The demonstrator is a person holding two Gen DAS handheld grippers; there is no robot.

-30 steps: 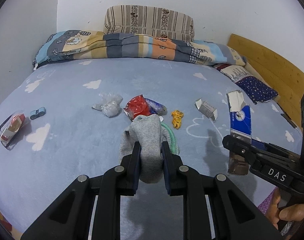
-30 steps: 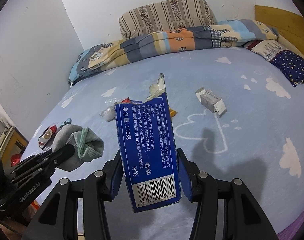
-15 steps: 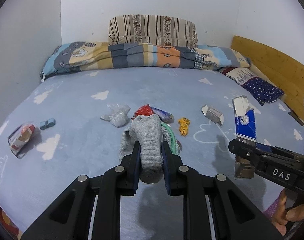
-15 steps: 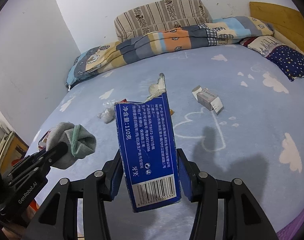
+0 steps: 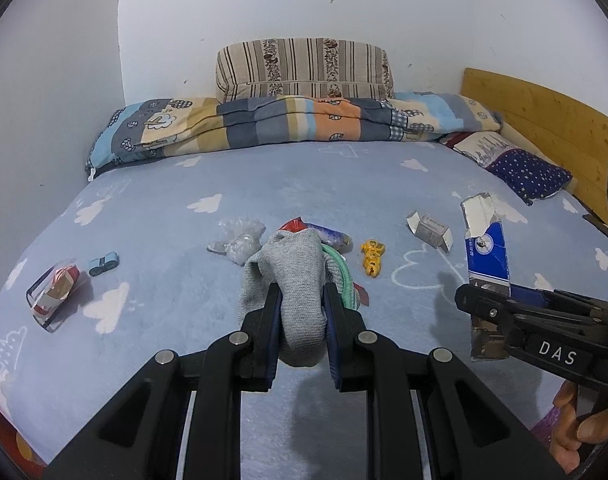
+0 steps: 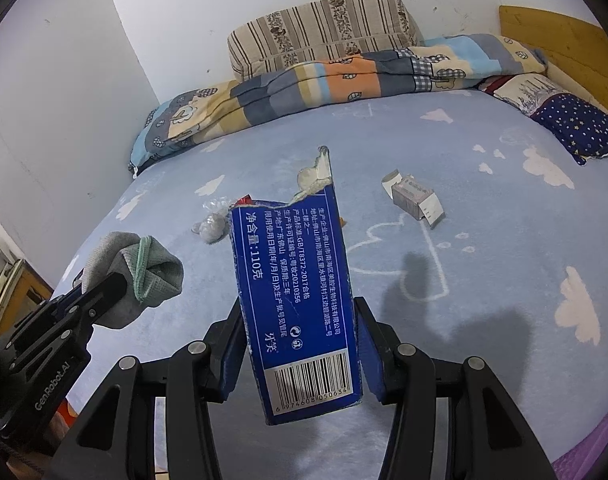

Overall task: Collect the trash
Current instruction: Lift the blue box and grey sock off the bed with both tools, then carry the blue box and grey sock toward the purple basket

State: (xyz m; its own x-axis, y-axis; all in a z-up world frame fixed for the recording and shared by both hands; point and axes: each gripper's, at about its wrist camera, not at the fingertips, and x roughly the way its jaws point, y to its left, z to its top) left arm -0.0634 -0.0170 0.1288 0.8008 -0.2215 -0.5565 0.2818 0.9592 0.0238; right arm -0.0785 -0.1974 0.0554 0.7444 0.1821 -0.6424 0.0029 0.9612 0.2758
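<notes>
Blue cardboard, a torn toothpaste box (image 6: 300, 300), is pinched upright between the right gripper (image 6: 300, 344)'s jaws, and the left gripper (image 5: 302, 320) is pressed onto a rolled grey sock (image 5: 294, 280); both are lifted off the bed (image 5: 164, 360), so I judge two pickups made and no bin in view. Left mid-bed are a clear plastic wad (image 5: 238, 238), a red wrapper (image 5: 294, 225), a small grey carton (image 5: 432, 230) and a wrapped packet (image 5: 54, 294) at the left edge. A yellow toy (image 5: 372, 258) and blue toy car (image 5: 103, 263) lie among them, likely not trash, and nothing blocks the reach.
</notes>
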